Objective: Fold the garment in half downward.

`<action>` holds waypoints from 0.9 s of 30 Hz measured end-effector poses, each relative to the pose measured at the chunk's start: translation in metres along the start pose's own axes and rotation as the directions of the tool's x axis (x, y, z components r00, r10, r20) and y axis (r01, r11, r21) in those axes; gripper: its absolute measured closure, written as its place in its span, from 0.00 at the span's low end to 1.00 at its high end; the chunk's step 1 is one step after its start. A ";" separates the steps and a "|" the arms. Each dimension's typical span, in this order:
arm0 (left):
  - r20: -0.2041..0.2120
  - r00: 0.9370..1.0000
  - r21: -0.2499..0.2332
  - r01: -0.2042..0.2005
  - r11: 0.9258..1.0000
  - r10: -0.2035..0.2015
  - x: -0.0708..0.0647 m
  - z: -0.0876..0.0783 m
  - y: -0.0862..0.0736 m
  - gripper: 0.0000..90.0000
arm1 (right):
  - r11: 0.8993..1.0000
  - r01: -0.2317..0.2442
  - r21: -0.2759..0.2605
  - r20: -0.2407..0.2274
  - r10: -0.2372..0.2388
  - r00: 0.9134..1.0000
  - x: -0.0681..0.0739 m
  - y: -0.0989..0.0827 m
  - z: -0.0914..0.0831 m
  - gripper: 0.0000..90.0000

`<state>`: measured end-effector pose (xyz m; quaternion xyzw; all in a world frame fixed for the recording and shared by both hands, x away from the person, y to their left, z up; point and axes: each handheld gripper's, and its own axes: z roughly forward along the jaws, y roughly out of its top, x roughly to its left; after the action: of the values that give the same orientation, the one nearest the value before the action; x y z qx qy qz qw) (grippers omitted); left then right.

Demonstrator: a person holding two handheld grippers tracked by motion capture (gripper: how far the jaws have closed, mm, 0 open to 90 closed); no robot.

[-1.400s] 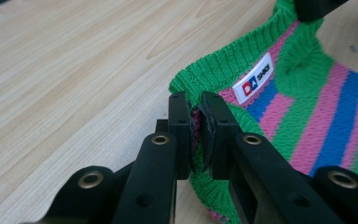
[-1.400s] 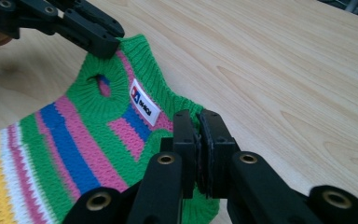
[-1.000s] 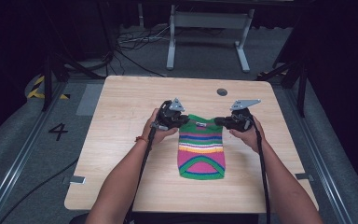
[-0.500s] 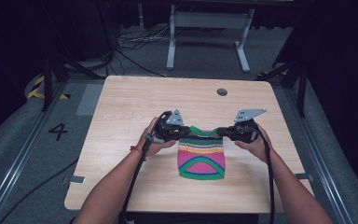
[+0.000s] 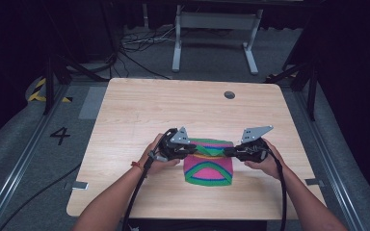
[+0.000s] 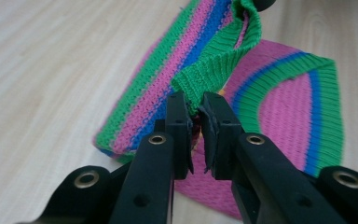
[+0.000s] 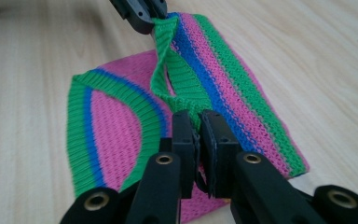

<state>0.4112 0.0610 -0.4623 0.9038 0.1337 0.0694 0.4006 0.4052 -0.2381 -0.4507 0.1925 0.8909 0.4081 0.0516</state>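
Note:
A small knitted garment [image 5: 207,168] in pink, green and blue stripes lies on the wooden table [image 5: 139,110], its far part folded over toward the near part. My left gripper [image 5: 192,149] is shut on the green ribbed edge [image 6: 214,70] at the garment's left side; in the left gripper view the left gripper [image 6: 196,105] pinches that rib. My right gripper [image 5: 227,152] holds the same edge from the right, and in the right gripper view the right gripper [image 7: 196,119] is shut on the green rib [image 7: 186,88]. The lifted edge spans between the two grippers, just above the cloth below.
A round cable hole [image 5: 229,95] sits near the table's far edge. Behind the table stand a metal frame [image 5: 212,33] and loose cables [image 5: 135,45] on the floor. A "4" mark [image 5: 60,135] is on the floor at left.
Both grippers have moved toward the person with the garment's far edge in them. The cloth has folded over itself and looks shorter.

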 end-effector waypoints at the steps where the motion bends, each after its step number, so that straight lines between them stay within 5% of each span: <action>1: 0.006 1.000 0.006 -0.005 1.000 0.005 -0.003 0.000 -0.001 0.91 | 1.000 0.002 0.004 -0.004 -0.002 1.000 0.002 0.000 0.000 0.94; 5: 0.010 1.000 0.009 -0.019 1.000 0.019 -0.011 -0.003 -0.004 0.91 | 1.000 0.022 0.008 -0.028 -0.022 0.999 0.013 -0.002 -0.003 0.94; 10: 0.008 0.998 0.069 -0.063 0.996 0.063 -0.021 -0.006 -0.011 0.92 | 0.999 0.047 0.025 -0.052 -0.046 0.998 0.027 -0.006 -0.004 0.94; 19: 0.019 0.995 0.146 -0.100 0.984 0.098 -0.033 0.003 -0.025 0.93 | 0.992 0.050 0.112 -0.068 -0.043 0.997 0.038 -0.024 0.009 0.93; 27: 0.029 0.993 0.121 -0.118 0.986 0.115 -0.041 0.003 -0.022 0.76 | 0.991 0.072 0.112 -0.073 -0.064 0.995 0.048 -0.028 0.006 0.91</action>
<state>0.3687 0.0607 -0.4813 0.9337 0.0803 0.0744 0.3410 0.3545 -0.2322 -0.4720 0.1506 0.9202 0.3607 0.0235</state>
